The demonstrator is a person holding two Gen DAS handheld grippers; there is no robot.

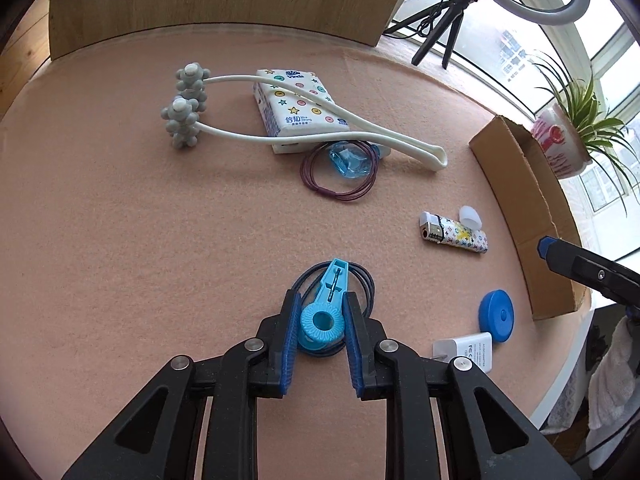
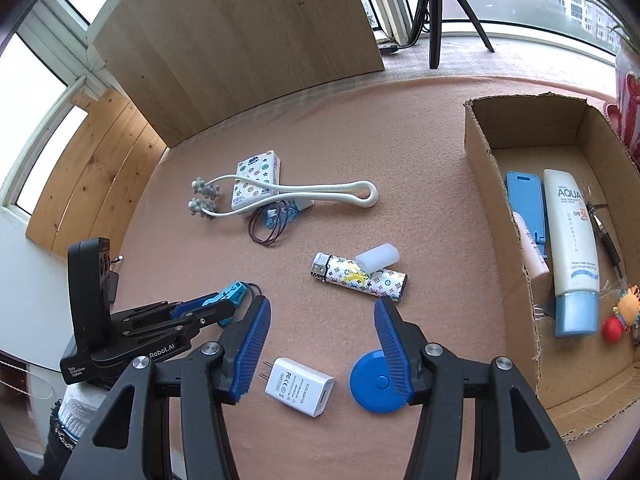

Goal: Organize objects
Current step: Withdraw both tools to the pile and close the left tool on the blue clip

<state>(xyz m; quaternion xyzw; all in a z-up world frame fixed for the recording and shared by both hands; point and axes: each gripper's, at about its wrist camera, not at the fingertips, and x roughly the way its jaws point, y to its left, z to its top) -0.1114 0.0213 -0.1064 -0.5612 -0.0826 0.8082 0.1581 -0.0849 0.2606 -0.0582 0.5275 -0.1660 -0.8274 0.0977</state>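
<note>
Left wrist view: left tongs [image 1: 322, 320] are gripping the light-blue clip [image 1: 326, 312] (lying on a dark cord loop [image 1: 368, 284]); right tongs [image 2: 322, 346] are hovering open above the counter [image 2: 360, 152].

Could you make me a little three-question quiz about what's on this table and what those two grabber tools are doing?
1. True or false: the left gripper has its jaws closed on the light blue clip.
2. What lies in the cardboard box? A) sunscreen tube B) lighter C) massage roller
3. Fill in: between the right gripper's open jaws lie the white charger and a blue round ____.

Key: 1 true; 2 A; 3 tape measure.
</note>
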